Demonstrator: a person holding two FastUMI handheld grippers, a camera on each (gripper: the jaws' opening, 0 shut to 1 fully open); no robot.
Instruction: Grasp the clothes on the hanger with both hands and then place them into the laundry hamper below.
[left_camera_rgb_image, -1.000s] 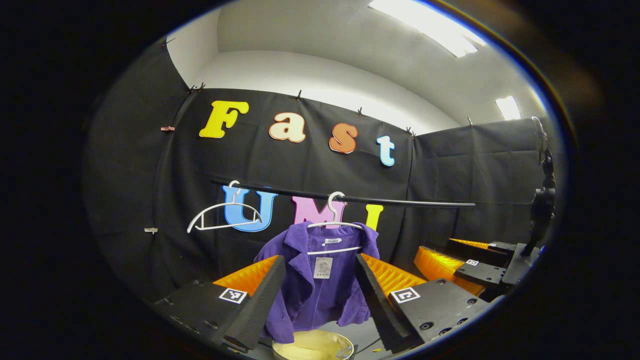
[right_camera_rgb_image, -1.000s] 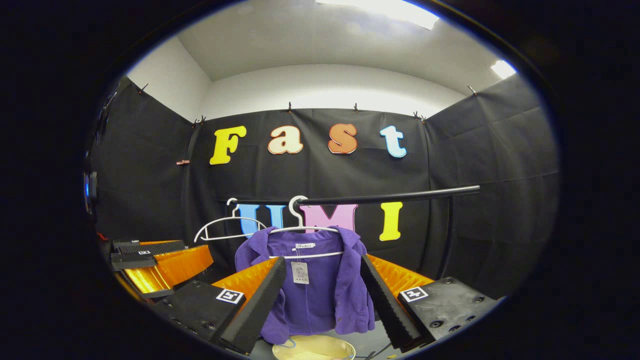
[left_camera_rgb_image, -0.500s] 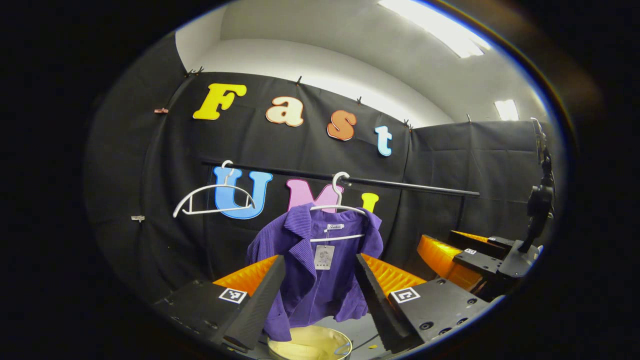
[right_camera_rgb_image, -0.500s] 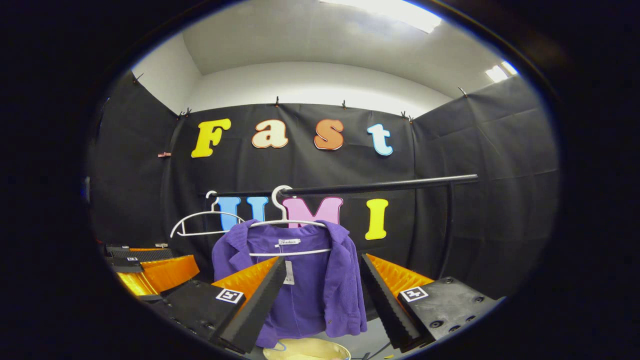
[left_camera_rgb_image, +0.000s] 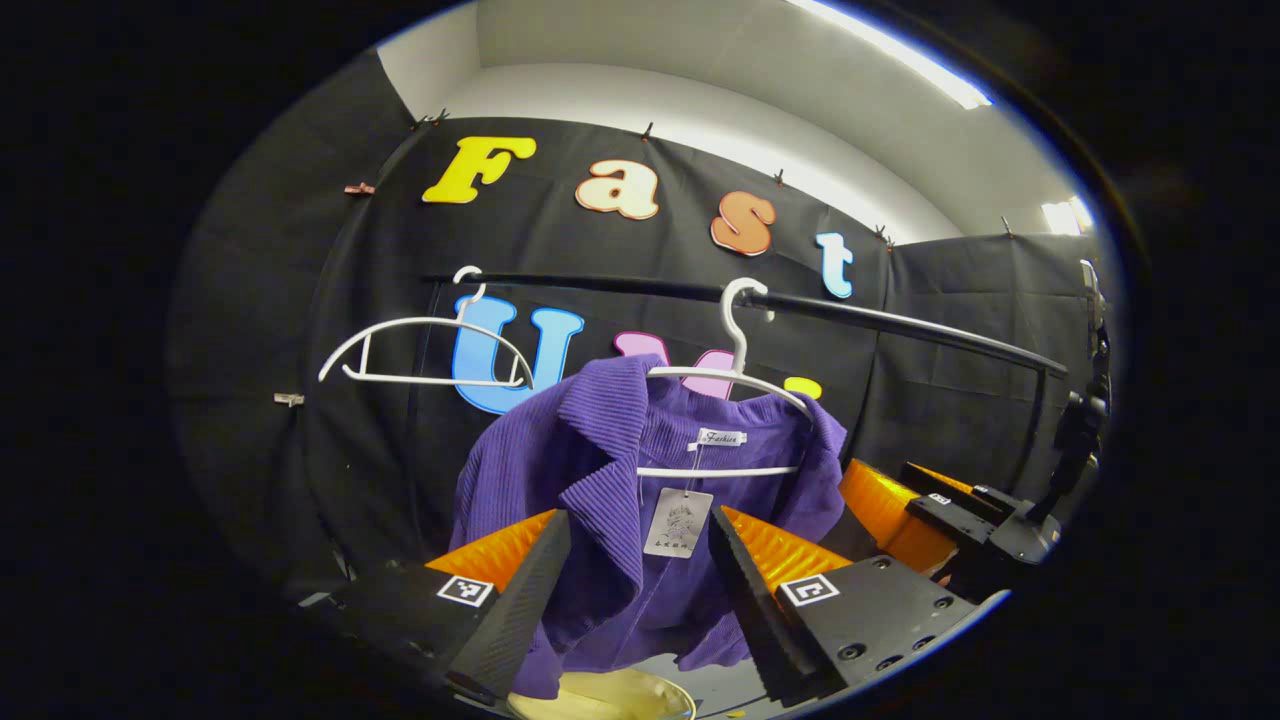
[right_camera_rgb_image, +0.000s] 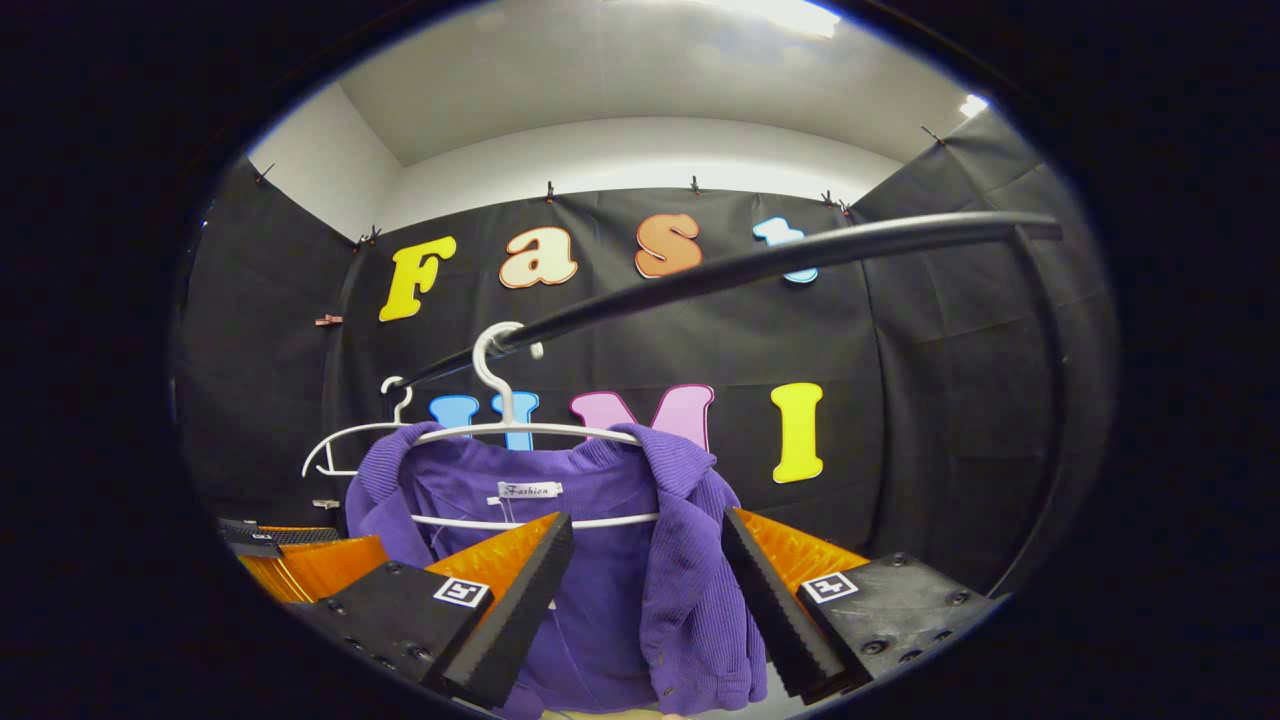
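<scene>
Black booth cloth backs a purple jacket (left_camera_rgb_image: 600, 480) on its hanger (left_camera_rgb_image: 735, 375); both claws (left_camera_rgb_image: 630, 590) (right_camera_rgb_image: 645, 590) gape wide, gripping nothing.

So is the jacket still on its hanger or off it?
On: the jacket drapes from the hanger, hooked on the rail. Both grippers open.

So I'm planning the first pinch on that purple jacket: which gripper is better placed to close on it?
Probably the right gripper: its open tongs frame the purple jacket front panel close up. The left gripper, also open, frames the lapel and hang tag, seemingly farther off.
</scene>
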